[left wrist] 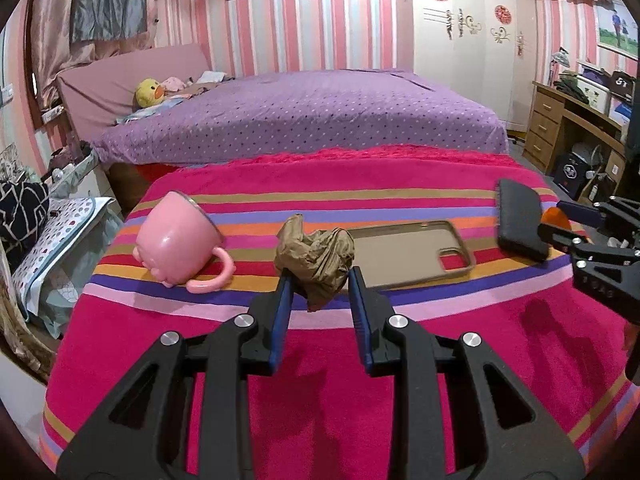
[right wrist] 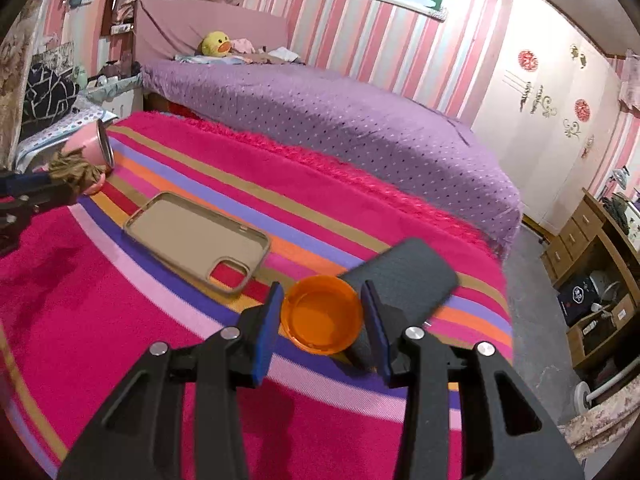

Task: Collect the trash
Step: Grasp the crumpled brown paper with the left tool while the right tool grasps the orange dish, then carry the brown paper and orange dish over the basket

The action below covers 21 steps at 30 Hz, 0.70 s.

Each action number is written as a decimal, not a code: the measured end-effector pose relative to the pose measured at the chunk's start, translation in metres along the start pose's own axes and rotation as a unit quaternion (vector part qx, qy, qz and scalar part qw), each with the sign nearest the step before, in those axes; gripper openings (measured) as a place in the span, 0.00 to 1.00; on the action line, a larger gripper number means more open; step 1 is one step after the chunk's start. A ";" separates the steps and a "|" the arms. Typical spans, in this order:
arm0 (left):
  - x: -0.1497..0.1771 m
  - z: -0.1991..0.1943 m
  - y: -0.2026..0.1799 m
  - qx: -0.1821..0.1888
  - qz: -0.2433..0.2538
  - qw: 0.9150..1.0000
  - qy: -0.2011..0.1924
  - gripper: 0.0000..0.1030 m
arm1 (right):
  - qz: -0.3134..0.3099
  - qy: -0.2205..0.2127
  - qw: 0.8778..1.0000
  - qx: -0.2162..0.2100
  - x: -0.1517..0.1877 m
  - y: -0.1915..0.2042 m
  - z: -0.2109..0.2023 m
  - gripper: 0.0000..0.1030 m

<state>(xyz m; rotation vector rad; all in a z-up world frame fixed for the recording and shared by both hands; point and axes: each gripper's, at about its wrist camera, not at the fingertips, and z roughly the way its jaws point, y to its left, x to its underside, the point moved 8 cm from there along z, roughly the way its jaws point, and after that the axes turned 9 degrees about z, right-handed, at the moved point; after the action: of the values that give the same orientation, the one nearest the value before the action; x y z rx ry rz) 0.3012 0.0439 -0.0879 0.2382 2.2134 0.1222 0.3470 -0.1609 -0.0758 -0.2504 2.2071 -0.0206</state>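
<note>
Brown crumpled paper is gripped by the narrowly parted left claw; an orange lid, clamped in the right claw, is held beside the phone case.

A pink mug lies tipped on its side on the striped blanket, ahead and left of the left hand-held gripper. A tan phone case lies flat, open side up, ahead and right of it. A dark flat case sits just beyond the right hand-held gripper. Farther off, a yellow duck plush rests on the purple bed.
</note>
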 end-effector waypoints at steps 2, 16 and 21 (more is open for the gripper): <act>-0.001 -0.008 -0.011 0.002 0.007 1.000 -0.007 0.26 | -0.001 -0.006 1.000 0.007 0.004 -0.010 -0.017 0.39; 0.032 -0.057 -0.074 0.022 0.006 1.000 -0.009 0.26 | 0.034 -0.015 0.999 0.031 0.064 -0.074 -0.108 0.39; 0.041 -0.070 -0.091 0.026 -0.001 1.000 -0.009 0.26 | 0.046 -0.016 0.998 0.036 0.089 -0.089 -0.129 0.39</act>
<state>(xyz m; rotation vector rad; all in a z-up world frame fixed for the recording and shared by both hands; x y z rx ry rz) 0.2097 -0.0361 -0.0929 0.2648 2.2005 0.0622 0.2081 -0.2744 -0.0580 -0.1081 2.1792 -0.0463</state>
